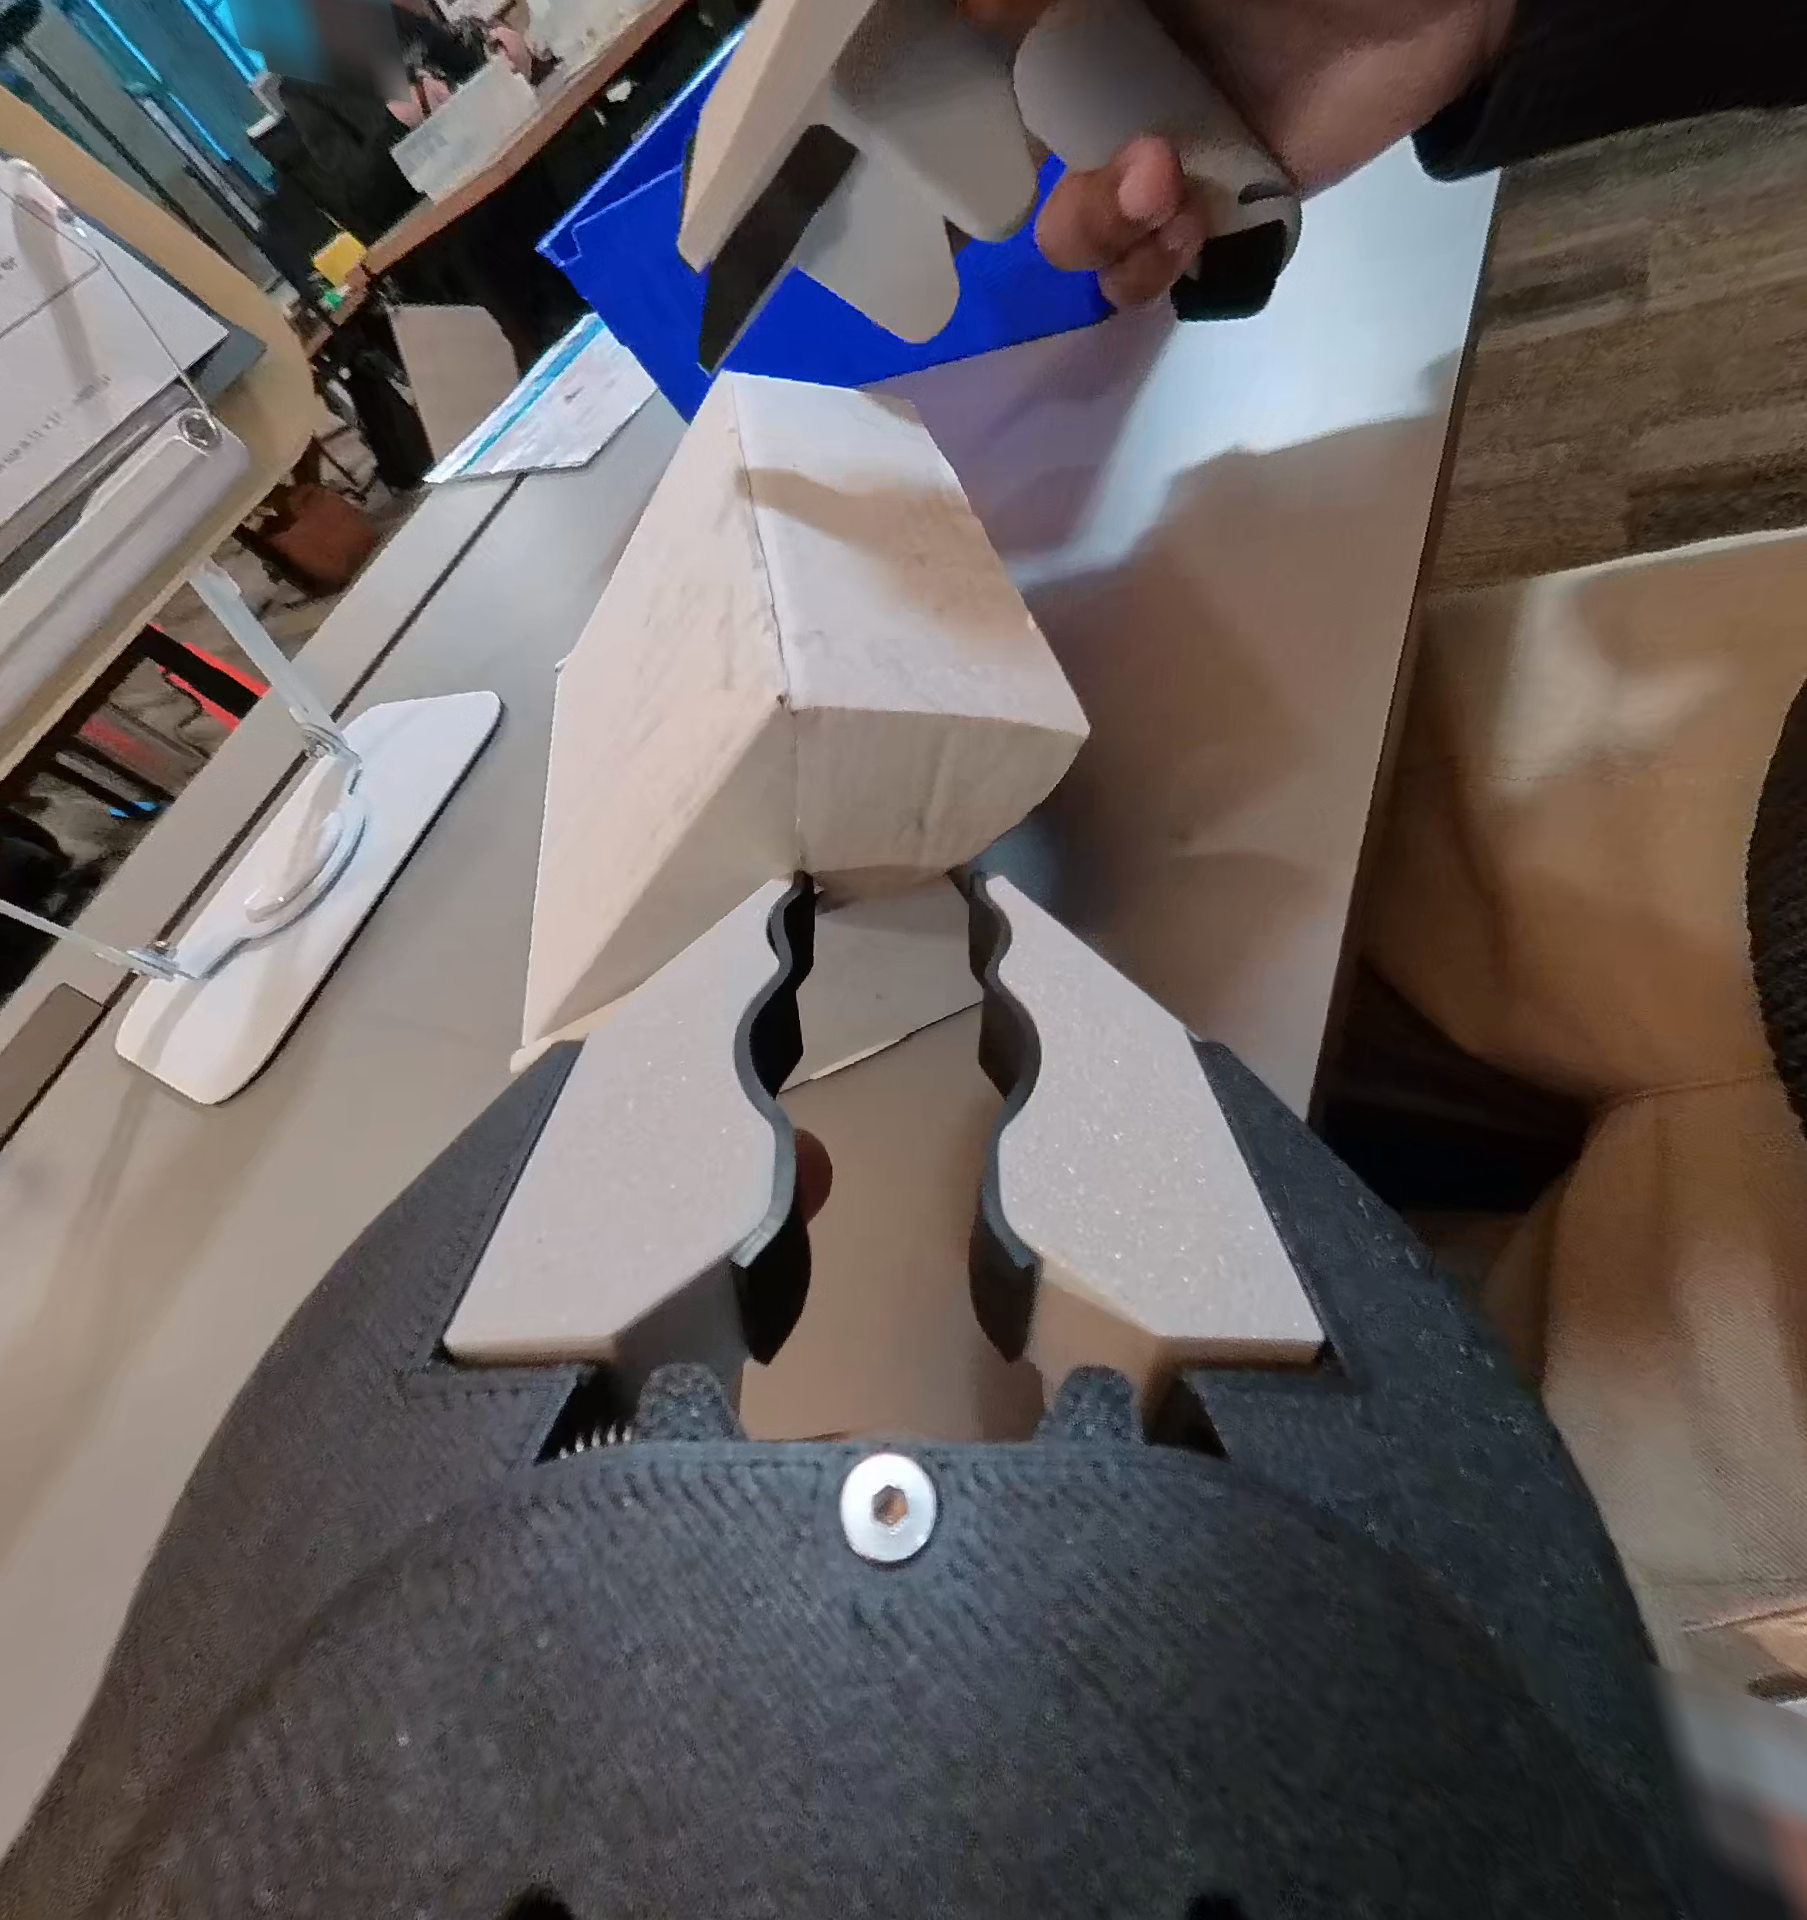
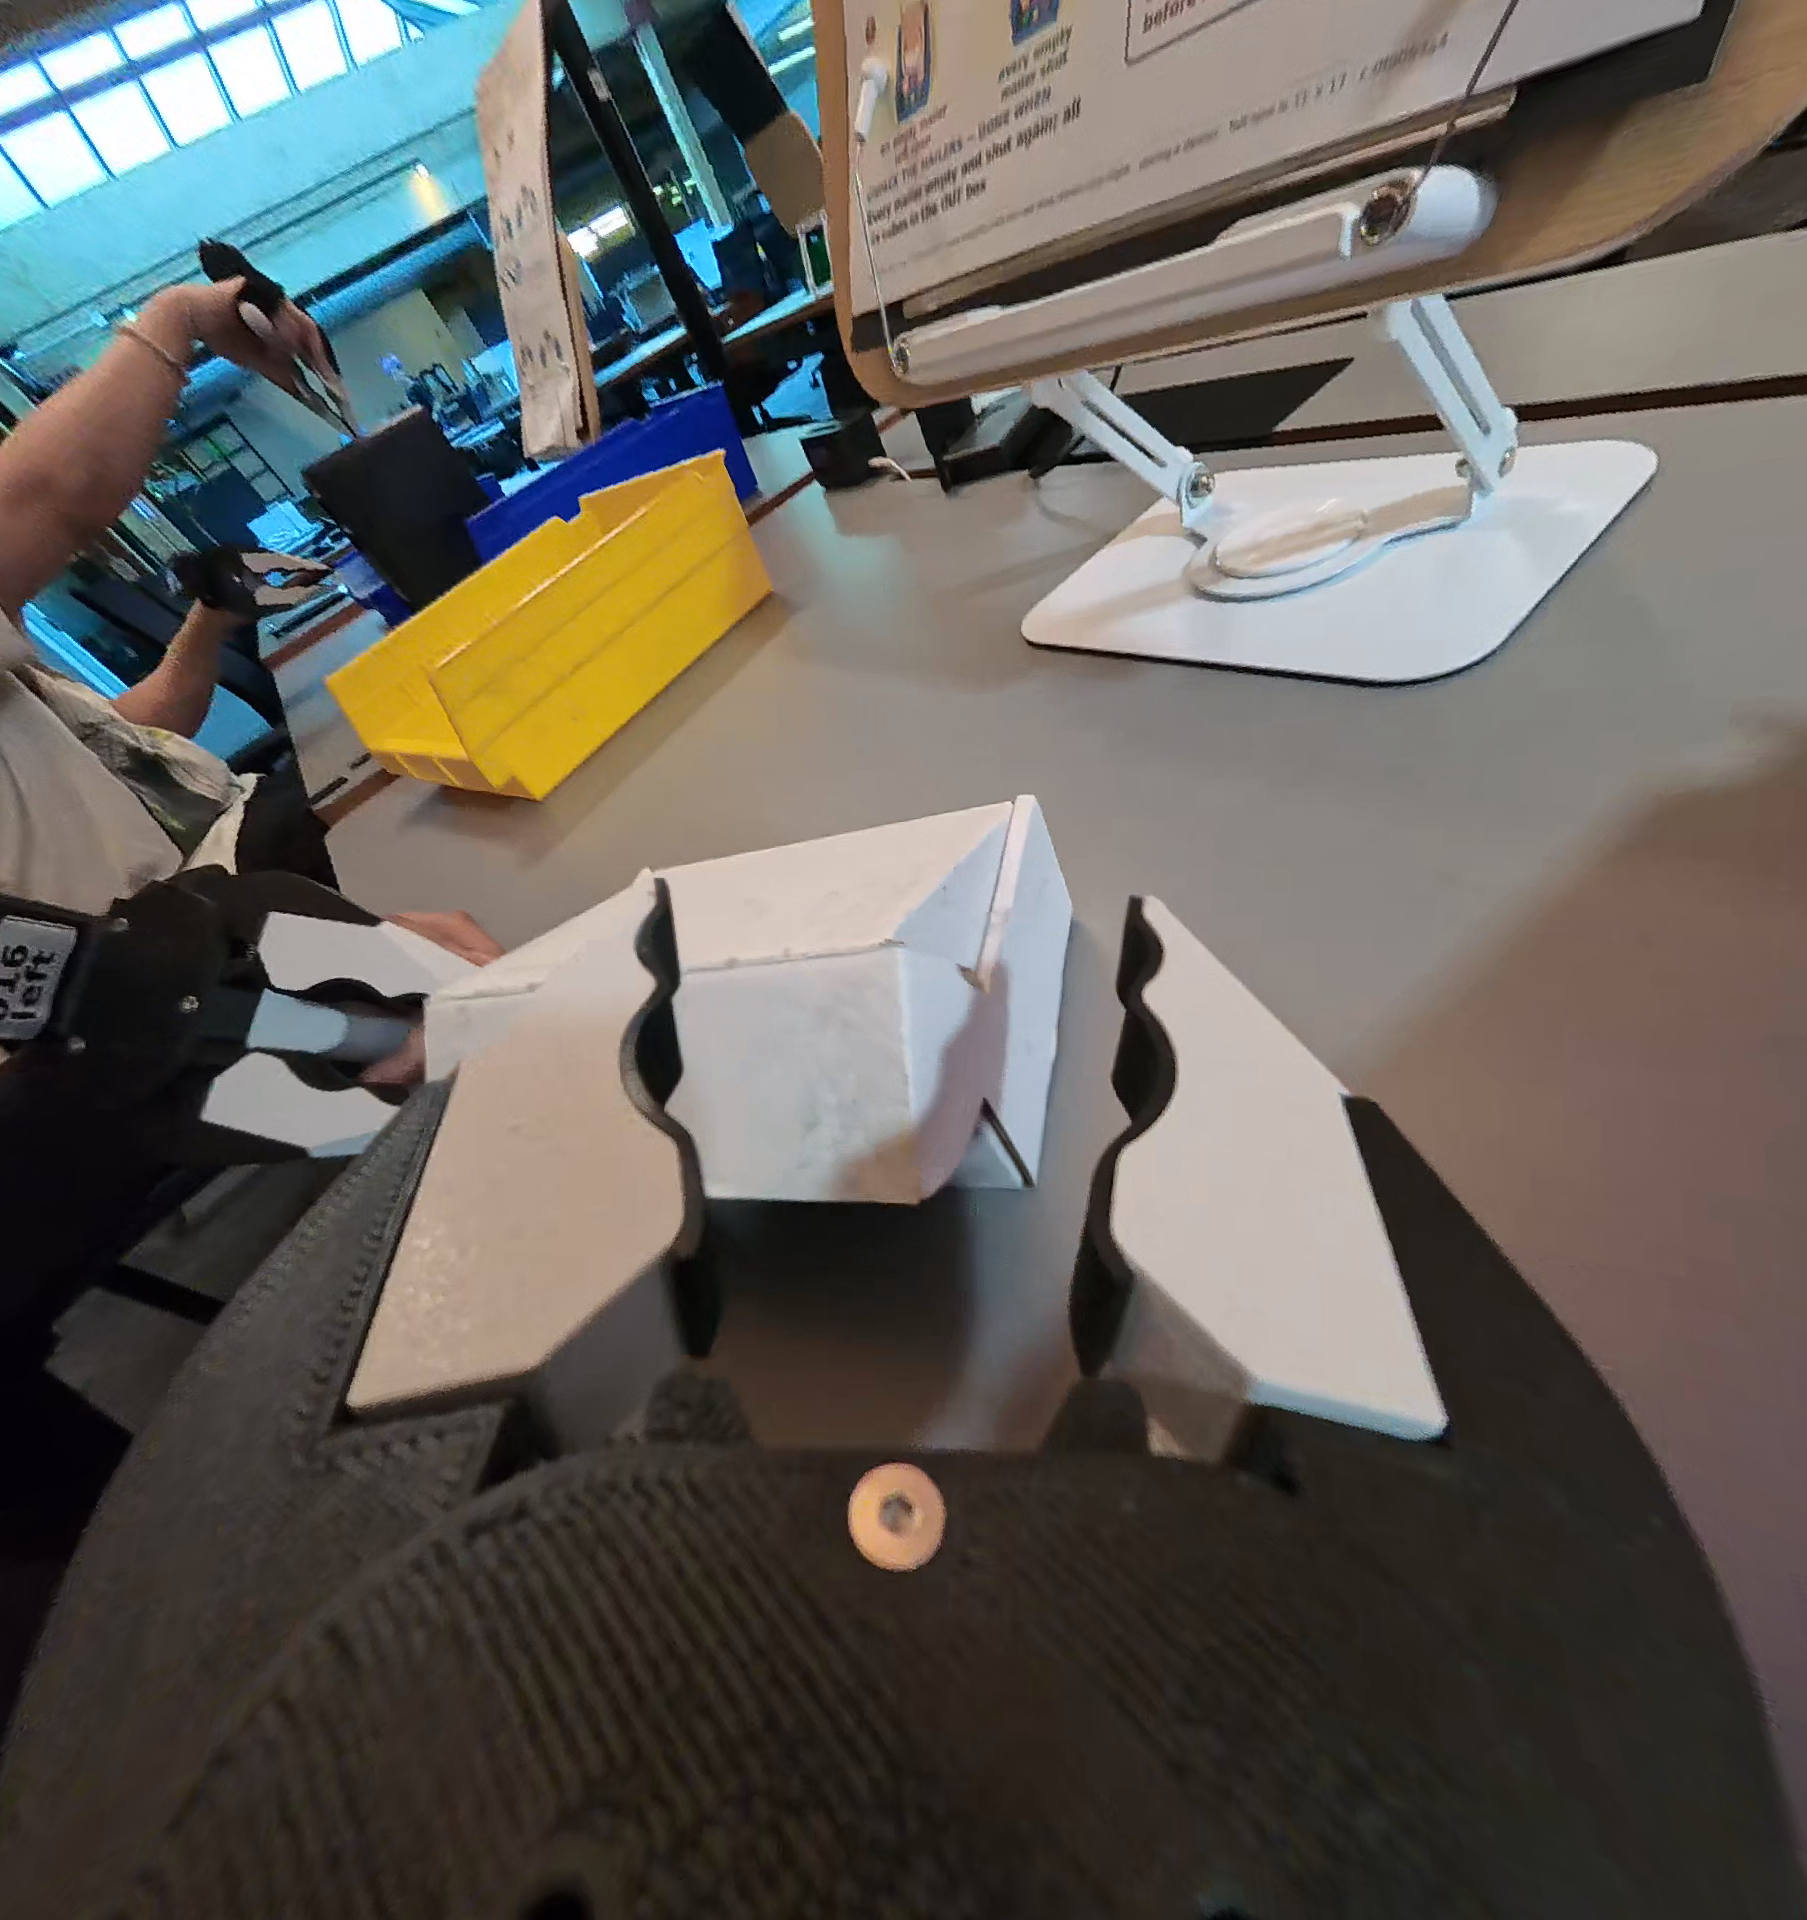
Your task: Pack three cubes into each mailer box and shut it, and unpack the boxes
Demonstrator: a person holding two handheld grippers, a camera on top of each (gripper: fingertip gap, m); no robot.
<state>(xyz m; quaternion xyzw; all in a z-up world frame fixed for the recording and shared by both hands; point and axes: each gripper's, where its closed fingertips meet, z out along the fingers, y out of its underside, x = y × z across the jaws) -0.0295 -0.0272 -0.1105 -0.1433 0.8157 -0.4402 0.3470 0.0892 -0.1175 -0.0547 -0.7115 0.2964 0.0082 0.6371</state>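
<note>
The box (image 2: 857,1029) is hiding whatever it is holding, its flaps lying shut. The left gripper (image 2: 411,1023) is reaching in from nine o'clock, its tips disappearing behind the near finger (image 2: 525,1122). At twelve o'clock, the sign (image 2: 1190,114) is running off the edge.

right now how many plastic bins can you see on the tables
3: a yellow bin left of the white stand, a blue bin just behind it, another blue bin behind the mailer box. Others may be hidden.
</note>
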